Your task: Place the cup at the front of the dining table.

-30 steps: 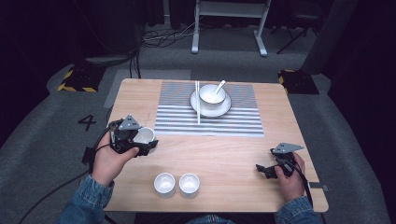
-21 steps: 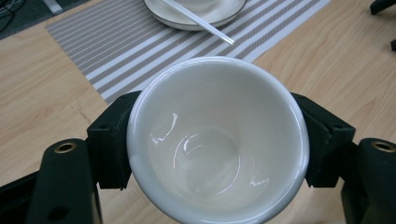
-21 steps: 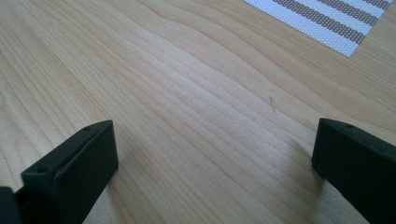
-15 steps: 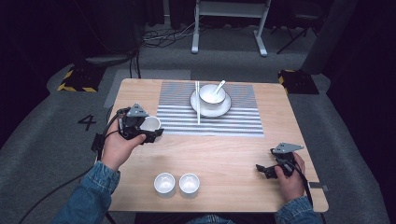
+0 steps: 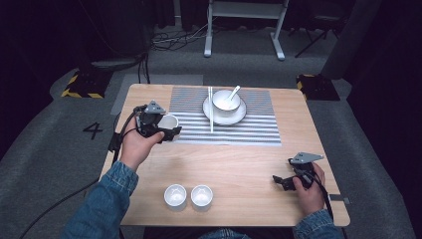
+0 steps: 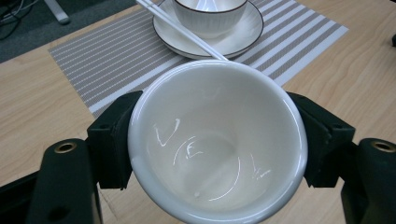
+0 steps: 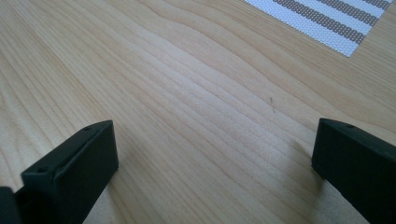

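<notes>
High view: left gripper [image 5: 165, 130] squeezes a small white cup [image 5: 169, 122] over the striped mat's [image 5: 249, 130] left edge. Right gripper [image 5: 281, 181] rests wide apart, empty. A loose squeeze could drop the cup.

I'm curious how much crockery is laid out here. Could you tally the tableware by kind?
Small white cups: 3, one held in the left gripper, two near the front edge
Bowl: 1
Plate: 1
Spoon: 1
Chopsticks: 1 pair
Total: 7
</notes>
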`<state>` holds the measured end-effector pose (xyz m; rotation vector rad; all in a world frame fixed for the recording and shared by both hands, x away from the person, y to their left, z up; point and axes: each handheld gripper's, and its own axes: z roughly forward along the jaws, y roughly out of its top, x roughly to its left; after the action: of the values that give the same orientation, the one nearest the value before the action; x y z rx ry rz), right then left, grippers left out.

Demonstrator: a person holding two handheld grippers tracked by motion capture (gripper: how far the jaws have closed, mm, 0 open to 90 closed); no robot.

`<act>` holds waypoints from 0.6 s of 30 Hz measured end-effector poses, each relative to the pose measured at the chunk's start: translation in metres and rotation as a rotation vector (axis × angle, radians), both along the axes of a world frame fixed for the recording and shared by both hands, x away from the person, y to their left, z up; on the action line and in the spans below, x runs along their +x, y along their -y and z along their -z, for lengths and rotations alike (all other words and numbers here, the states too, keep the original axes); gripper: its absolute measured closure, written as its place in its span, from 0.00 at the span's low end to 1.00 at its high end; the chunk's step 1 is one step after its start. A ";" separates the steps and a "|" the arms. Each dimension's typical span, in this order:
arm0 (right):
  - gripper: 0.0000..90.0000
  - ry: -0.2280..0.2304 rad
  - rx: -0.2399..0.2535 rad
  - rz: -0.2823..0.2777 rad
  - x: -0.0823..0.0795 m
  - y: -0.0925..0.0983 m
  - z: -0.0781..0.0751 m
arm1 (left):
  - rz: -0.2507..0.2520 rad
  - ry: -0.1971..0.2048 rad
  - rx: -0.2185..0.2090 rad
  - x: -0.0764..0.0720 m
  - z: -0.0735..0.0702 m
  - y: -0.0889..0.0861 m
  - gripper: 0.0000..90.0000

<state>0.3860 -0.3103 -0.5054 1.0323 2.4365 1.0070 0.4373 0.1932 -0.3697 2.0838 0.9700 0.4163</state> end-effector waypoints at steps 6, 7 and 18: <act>0.01 0.000 0.000 0.000 0.000 0.000 0.000 | -0.001 0.012 0.006 0.012 0.000 0.009 0.30; 0.01 0.000 0.000 0.000 0.000 0.000 0.000 | -0.001 0.015 0.006 0.015 0.001 0.011 0.30; 0.01 0.000 0.000 0.000 0.000 0.000 0.000 | 0.002 0.038 0.027 0.045 0.005 0.030 0.30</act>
<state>0.3860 -0.3103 -0.5054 1.0322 2.4364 1.0070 0.4825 0.1629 -0.3748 2.0932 0.9441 0.4688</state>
